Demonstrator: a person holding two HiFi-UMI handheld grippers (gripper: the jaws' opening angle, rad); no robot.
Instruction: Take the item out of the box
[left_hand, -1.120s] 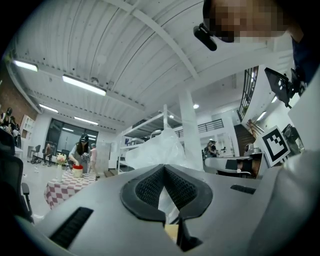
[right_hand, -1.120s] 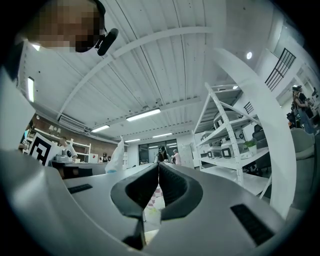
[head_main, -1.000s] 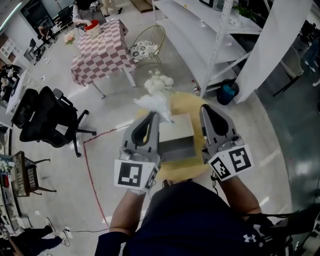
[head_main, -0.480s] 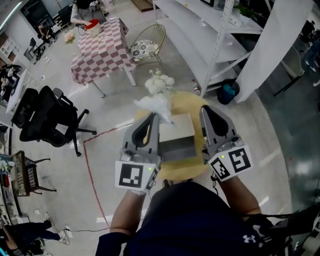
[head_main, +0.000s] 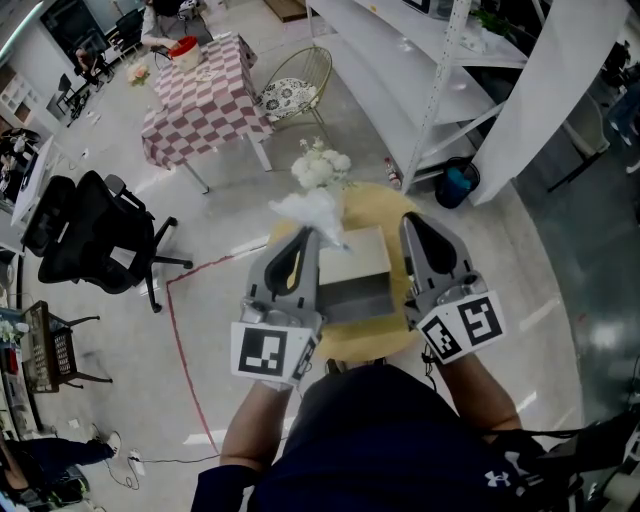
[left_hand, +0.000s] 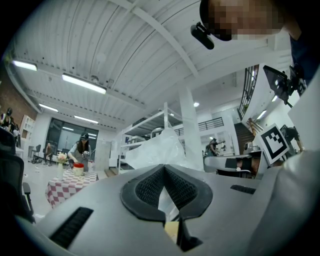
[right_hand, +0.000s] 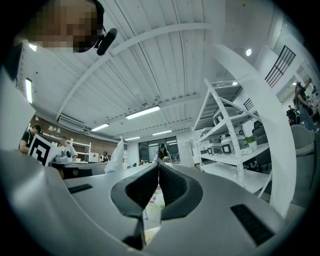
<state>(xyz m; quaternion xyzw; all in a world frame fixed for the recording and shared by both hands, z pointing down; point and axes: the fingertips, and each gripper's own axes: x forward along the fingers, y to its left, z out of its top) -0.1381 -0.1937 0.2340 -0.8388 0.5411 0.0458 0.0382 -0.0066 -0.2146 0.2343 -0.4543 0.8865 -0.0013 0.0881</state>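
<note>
Working outward from the box (head_main: 352, 278) on the round yellow table (head_main: 372, 212), we find a black office chair (head_main: 95, 235) at its 9 o'clock, well apart on the floor. At 11 o'clock stands a table with a checked cloth (head_main: 205, 100), with a gold wire chair (head_main: 297, 82) beside it. White flowers (head_main: 320, 167) show at 12 o'clock, at the yellow table's far edge, just behind the white plastic bag (head_main: 312, 212). White shelving (head_main: 420, 70) runs past at 1 o'clock, with a blue bin (head_main: 456, 185) near its foot.

Our left gripper (head_main: 308, 232) lies along the box's 9 o'clock side, pointing forward. Its jaws pinch the bag, which billows above the box's far left corner. Our right gripper (head_main: 410, 220) lies along the 3 o'clock side, its jaws pressed together with nothing between them.
</note>
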